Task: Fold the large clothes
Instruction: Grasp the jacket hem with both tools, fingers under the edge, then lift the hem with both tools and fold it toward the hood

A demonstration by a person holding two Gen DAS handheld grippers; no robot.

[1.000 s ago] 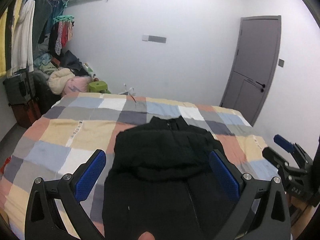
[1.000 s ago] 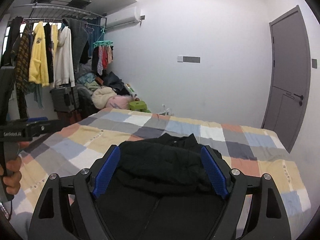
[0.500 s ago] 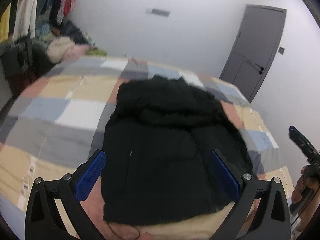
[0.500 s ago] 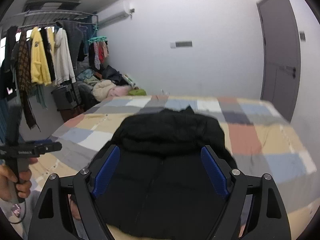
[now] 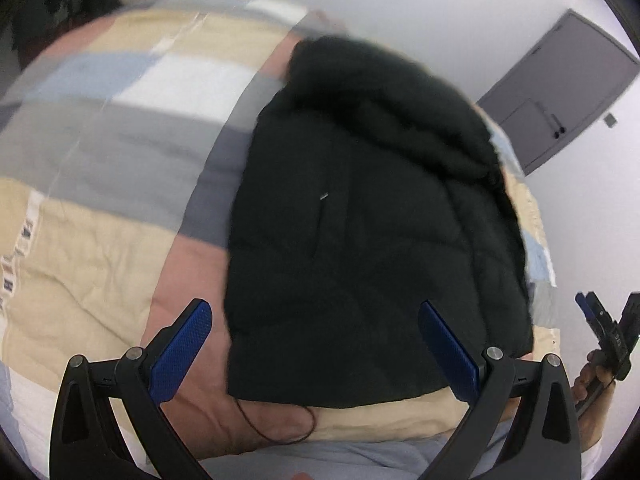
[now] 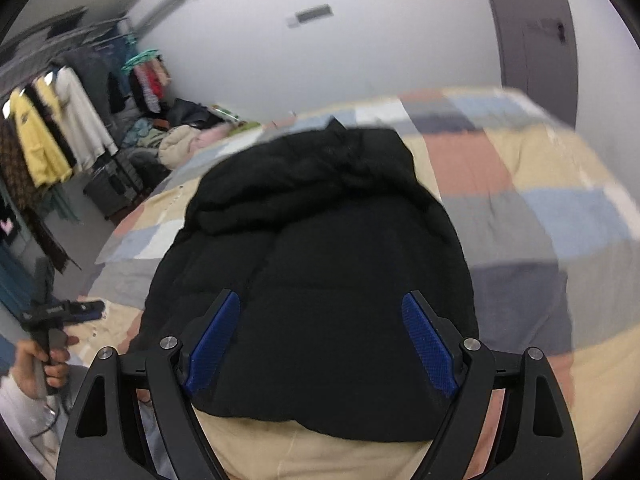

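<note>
The bed (image 5: 100, 184) fills most of what I see, covered by a quilt in a patchwork of beige, grey, pale blue, white and salmon squares, with the white wall (image 6: 360, 60) and a grey door (image 5: 560, 92) behind it. On the quilt lies the big black puffy quilted jacket (image 5: 360, 220), spread flat with its hem toward me near the bed's edge and its bulky hood or collar bunched at the far end. A rack of hanging clothes (image 6: 52, 140), among them a yellow top and a white one, stands along the wall past the far left corner of the bed. My left gripper (image 5: 314, 344), black-framed with blue textured pads, points down at the jacket's near hem; its jaws stand wide apart with nothing between them, the left finger over bare quilt and the right over the jacket's lower corner. My right gripper (image 6: 320, 340) is likewise spread wide and empty, both its fingers over the jacket's lower half. Whether either gripper touches the cloth I cannot tell. A thin dark cord (image 5: 276, 428) loops on the quilt just below the hem.
</note>
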